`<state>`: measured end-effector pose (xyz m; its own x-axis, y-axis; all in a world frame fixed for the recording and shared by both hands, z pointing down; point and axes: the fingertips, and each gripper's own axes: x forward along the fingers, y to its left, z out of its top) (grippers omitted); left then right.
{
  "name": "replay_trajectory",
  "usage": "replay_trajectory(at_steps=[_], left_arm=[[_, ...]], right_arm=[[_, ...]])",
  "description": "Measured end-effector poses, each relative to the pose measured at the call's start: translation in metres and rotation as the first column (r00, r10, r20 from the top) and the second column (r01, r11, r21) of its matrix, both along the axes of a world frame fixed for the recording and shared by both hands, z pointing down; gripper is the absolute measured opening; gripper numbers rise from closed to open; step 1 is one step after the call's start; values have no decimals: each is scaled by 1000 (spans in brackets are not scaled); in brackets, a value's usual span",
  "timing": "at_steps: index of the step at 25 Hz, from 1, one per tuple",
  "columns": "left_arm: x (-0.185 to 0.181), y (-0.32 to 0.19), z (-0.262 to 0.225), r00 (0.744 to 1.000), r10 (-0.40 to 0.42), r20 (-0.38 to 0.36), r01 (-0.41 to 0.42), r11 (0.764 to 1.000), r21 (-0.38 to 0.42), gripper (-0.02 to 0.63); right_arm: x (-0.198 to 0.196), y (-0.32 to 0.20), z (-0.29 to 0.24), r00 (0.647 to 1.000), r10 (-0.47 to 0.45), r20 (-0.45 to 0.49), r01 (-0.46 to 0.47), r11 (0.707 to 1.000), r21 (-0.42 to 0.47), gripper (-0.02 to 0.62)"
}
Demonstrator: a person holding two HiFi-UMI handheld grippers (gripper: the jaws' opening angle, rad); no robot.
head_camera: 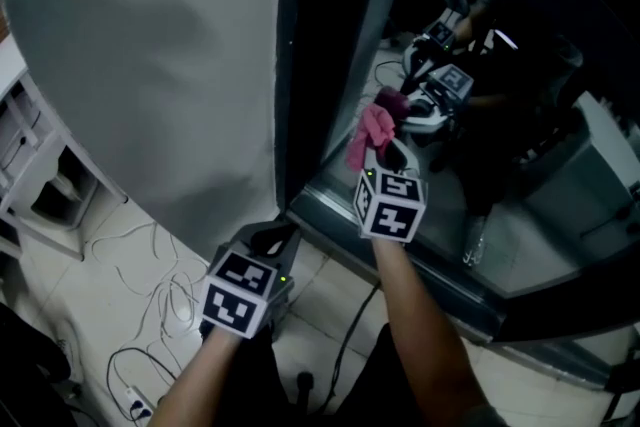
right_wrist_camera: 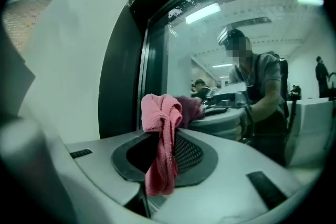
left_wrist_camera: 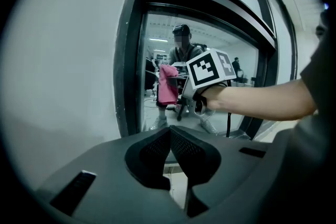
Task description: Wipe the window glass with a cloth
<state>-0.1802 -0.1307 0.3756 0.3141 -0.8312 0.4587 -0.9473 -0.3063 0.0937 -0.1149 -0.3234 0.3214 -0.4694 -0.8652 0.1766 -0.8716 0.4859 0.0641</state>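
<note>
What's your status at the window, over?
Right hand-held gripper shut on pink cloth, cloth up at window glass. Left hand-held gripper shut, empty, off the glass. Nothing blocking the pane.

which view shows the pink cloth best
Right gripper view: the pink cloth sits large and centred, pinched in the right claw, folds clear. Head view shows it small against the window glass; left gripper view shows it small and far off.
</note>
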Motion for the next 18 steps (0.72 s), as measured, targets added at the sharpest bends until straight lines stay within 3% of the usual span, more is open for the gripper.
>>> replay_trajectory(at_steps=[18], left_arm=[[133, -15, 7, 977, 214, -9, -214, 977, 1, 2]], right_arm=[[157, 39, 3, 989, 146, -20, -145, 989, 25, 63]])
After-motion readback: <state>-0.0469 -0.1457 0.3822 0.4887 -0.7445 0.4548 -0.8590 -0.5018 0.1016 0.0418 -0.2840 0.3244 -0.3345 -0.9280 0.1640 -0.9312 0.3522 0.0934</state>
